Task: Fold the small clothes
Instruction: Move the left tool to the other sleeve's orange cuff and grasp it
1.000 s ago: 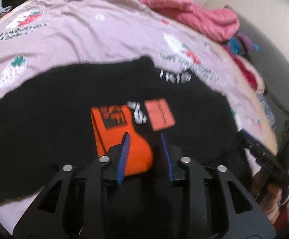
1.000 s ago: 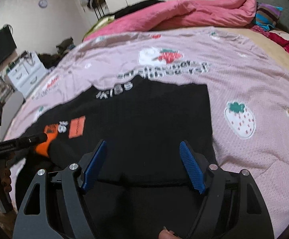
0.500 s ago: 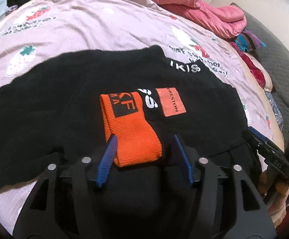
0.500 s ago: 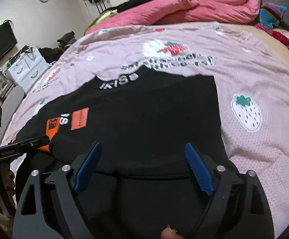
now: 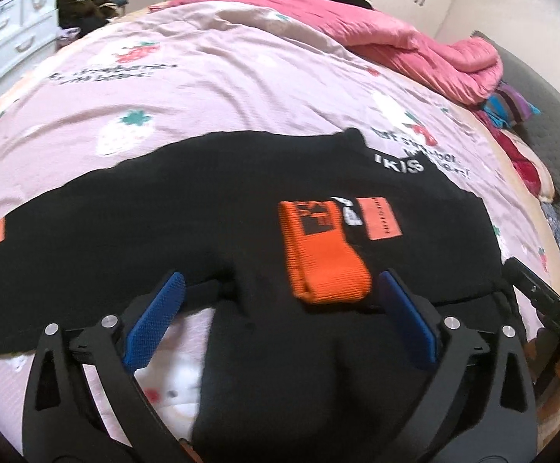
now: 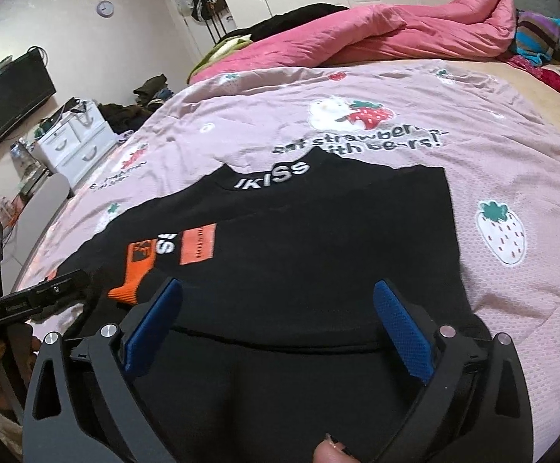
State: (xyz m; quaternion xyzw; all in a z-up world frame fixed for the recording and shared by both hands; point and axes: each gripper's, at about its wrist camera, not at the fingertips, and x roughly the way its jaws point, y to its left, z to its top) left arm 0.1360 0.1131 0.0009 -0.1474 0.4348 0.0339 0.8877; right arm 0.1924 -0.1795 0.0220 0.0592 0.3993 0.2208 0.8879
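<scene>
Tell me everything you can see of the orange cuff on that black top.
The orange cuff is ribbed knit, bright orange with a black printed block near its upper end. It ends a black sleeve folded across the black top, lying flat on the chest beside an orange patch. It rests only on the garment; the open left gripper does not touch it.

Shirt [image 6: 318, 239] flat on bedsheet [image 6: 511, 135], cuff [image 5: 322, 254] on shirt, quilt [image 6: 395, 34] behind.

A pink quilt [image 6: 415, 27] lies bunched beyond the strawberry-print bedsheet [image 6: 357, 92].
</scene>
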